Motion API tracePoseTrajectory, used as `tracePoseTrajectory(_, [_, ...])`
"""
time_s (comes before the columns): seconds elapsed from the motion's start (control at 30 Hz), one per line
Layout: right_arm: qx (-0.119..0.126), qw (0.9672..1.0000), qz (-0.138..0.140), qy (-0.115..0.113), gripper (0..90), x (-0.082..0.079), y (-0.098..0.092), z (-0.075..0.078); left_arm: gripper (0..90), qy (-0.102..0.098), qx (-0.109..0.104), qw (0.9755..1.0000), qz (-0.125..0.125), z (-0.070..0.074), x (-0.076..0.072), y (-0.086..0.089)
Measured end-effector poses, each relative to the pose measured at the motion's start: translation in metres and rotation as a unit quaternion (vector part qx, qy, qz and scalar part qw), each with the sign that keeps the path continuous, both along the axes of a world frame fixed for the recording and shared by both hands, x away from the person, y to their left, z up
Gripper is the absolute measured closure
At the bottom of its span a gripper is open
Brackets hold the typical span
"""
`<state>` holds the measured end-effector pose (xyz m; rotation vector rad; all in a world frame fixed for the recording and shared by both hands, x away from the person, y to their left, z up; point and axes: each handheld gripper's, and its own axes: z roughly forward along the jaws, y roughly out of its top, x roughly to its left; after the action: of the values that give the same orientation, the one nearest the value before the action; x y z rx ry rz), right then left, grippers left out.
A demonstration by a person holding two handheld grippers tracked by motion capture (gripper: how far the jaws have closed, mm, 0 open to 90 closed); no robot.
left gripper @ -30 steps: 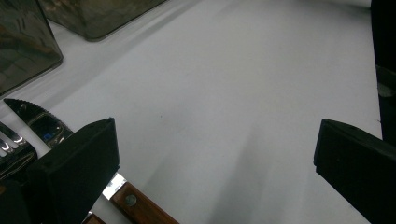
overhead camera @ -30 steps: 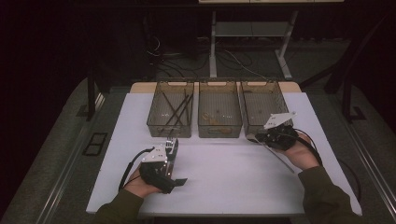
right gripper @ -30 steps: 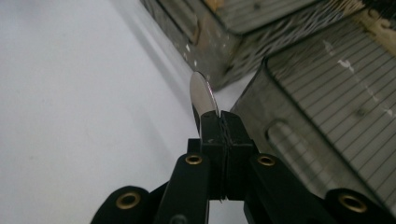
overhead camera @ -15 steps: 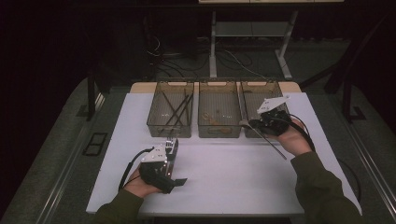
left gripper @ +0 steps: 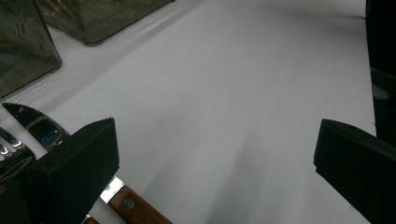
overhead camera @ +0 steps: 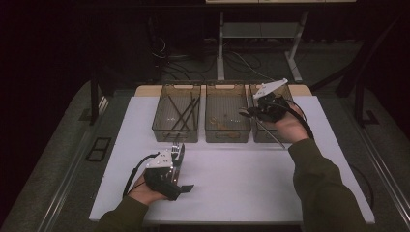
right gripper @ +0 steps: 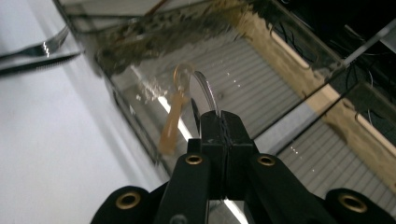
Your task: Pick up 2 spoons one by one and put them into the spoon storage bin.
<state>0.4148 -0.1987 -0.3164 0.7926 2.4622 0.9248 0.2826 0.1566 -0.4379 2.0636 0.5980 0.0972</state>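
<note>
Above the right-hand clear plastic bin (overhead camera: pixel 267 113), my right hand-held gripper (right gripper: pixel 219 122) is clamped shut on a thin shiny metal utensil (right gripper: pixel 205 93). Gripped only at its tip, it could swing, slip and miss the bin.

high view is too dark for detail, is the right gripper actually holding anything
Observer: yes, the right gripper is shut on a thin curved utensil; which kind I can't tell.
Operator: ok and whats lying by the left gripper
Observer: a serrated knife with a wooden handle, right beside one jaw of the left gripper.
Operator: left one open?
Observer: yes, its jaws stand wide apart with bare table between them.
</note>
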Motion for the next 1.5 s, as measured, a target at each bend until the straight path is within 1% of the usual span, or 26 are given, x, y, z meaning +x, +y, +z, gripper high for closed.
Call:
tracePoseTrajectory(0.13, [-0.003, 1.0000, -0.003, -0.004, 89.3, 0.012, 0.012, 0.009, 0.0, -0.002, -0.001, 1.0000, -0.003, 0.000, 0.000, 0.000])
tracePoseTrajectory(0.17, [-0.005, 1.0000, -0.004, -0.005, 89.3, 0.015, 0.016, 0.011, 0.0, 0.001, -0.005, 1.0000, 0.001, 0.000, 0.000, 0.000])
tracePoseTrajectory(0.2, [-0.002, 1.0000, -0.006, -0.006, 89.3, 0.018, 0.019, 0.013, 0.0, -0.001, -0.002, 1.0000, -0.002, 0.000, 0.000, 0.000])
tracePoseTrajectory(0.33, [0.002, 0.9999, -0.008, -0.008, 89.3, 0.032, 0.032, 0.018, 0.0, -0.001, -0.005, 1.0000, -0.002, 0.001, 0.000, 0.001])
tracePoseTrajectory(0.37, [0.002, 0.9999, -0.009, -0.009, 89.3, 0.035, 0.035, 0.018, 0.0, -0.004, -0.005, 1.0000, -0.002, 0.001, 0.001, 0.002])
tracePoseTrajectory(0.53, [0.006, 0.9999, -0.010, -0.009, 89.3, 0.051, 0.052, 0.019, 0.0, -0.003, -0.010, 0.9999, -0.001, 0.001, 0.000, 0.002])
tracePoseTrajectory(0.73, [0.013, 0.9997, -0.020, -0.004, 89.3, 0.071, 0.069, 0.015, 0.0, -0.006, -0.012, 0.9999, -0.002, 0.001, 0.001, 0.002])
tracePoseTrajectory(0.9, [0.018, 0.9994, -0.029, 0.003, 89.3, 0.082, 0.081, 0.005, 0.0, -0.004, -0.010, 0.9999, -0.003, 0.001, 0.001, 0.002])
tracePoseTrajectory(0.97, [0.018, 0.9993, -0.031, 0.008, 89.3, 0.085, 0.084, -0.002, 0.0, -0.002, -0.008, 1.0000, -0.004, 0.001, 0.001, 0.003])
tracePoseTrajectory(1.03, [0.022, 0.9990, -0.035, 0.013, 89.3, 0.087, 0.087, -0.009, 0.0, -0.004, -0.007, 1.0000, -0.006, 0.001, 0.001, 0.003])
tracePoseTrajectory(1.13, [0.021, 0.9989, -0.040, 0.015, 89.3, 0.088, 0.089, -0.020, 0.0, -0.003, -0.010, 0.9999, -0.003, 0.001, 0.001, 0.003])
tracePoseTrajectory(1.2, [0.021, 0.9987, -0.043, 0.019, 89.3, 0.088, 0.088, -0.026, 0.0, -0.003, -0.008, 1.0000, -0.005, 0.001, 0.001, 0.003])
tracePoseTrajectory(1.27, [0.025, 0.9984, -0.047, 0.017, 89.3, 0.087, 0.085, -0.032, 0.0, -0.003, -0.009, 0.9999, -0.004, 0.001, 0.001, 0.002])
tracePoseTrajectory(1.3, [0.030, 0.9982, -0.048, 0.020, 89.3, 0.086, 0.083, -0.035, 0.0, -0.006, -0.006, 0.9999, -0.007, 0.001, 0.001, 0.002])
tracePoseTrajectory(1.37, [0.024, 0.9980, -0.054, 0.024, 89.3, 0.084, 0.080, -0.042, 0.0, 0.000, -0.007, 1.0000, -0.005, 0.001, 0.001, 0.002])
tracePoseTrajectory(1.4, [0.025, 0.9977, -0.055, 0.030, 89.2, 0.084, 0.079, -0.046, 0.0, 0.000, -0.005, 1.0000, -0.005, 0.001, 0.001, 0.002])
tracePoseTrajectory(1.47, [0.017, 0.9971, -0.061, 0.042, 86.9, 0.084, 0.077, -0.053, 0.0, 0.000, -0.004, 1.0000, -0.006, 0.001, 0.001, 0.002])
tracePoseTrajectory(1.5, [0.010, 0.9970, -0.066, 0.039, 77.3, 0.083, 0.076, -0.056, 0.0, -0.001, -0.004, 1.0000, -0.006, 0.000, 0.001, 0.002])
